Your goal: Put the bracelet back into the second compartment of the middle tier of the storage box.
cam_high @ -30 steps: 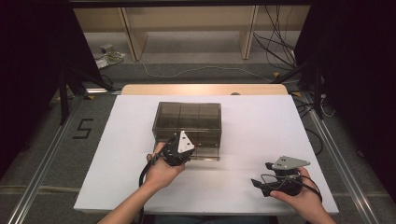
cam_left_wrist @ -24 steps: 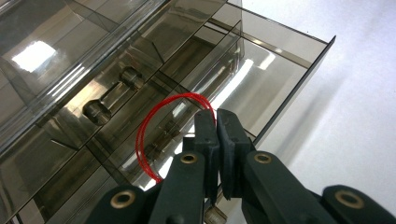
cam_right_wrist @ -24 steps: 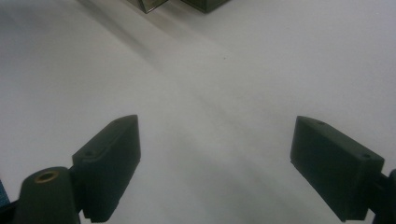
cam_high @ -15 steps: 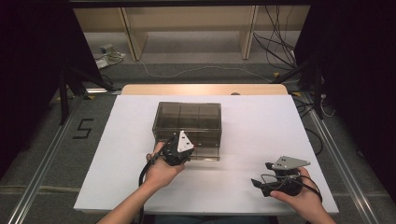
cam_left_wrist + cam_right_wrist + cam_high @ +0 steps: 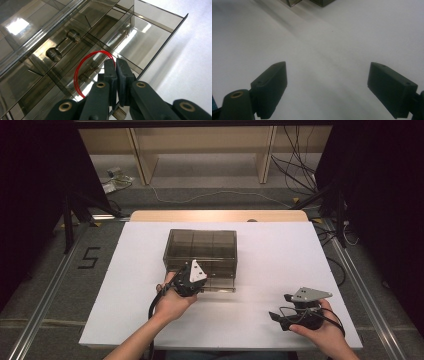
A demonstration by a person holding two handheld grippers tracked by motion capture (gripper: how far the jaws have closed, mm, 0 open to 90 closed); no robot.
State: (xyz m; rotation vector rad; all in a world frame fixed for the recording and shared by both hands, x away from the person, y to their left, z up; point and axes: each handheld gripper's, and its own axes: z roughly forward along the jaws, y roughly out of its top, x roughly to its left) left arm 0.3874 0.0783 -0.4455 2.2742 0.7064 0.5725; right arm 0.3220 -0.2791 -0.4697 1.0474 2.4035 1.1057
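Note:
A smoky see-through plastic box (image 5: 200,247) with inner dividers stands on the middle of the white table (image 5: 125,310). My left gripper (image 5: 190,279) is at its near side, held in a hand. In the left gripper view the box (image 5: 62,37) is right ahead, with a compartment tray (image 5: 155,32) reaching out to the right. The left gripper (image 5: 116,62) has its jaws pressed together on a thin red band (image 5: 78,72), which loops out to their left over the dividers. My right gripper (image 5: 280,307) rests open near the table's front right, with only bare table (image 5: 324,37) between its jaws (image 5: 327,82).
A corner of the box (image 5: 322,2) shows at the top of the right gripper view. Wooden shelving (image 5: 200,150) and loose cables (image 5: 300,165) lie on the floor beyond the table. A taped "5" (image 5: 87,257) marks the floor at left. Metal rails (image 5: 45,295) run along both sides.

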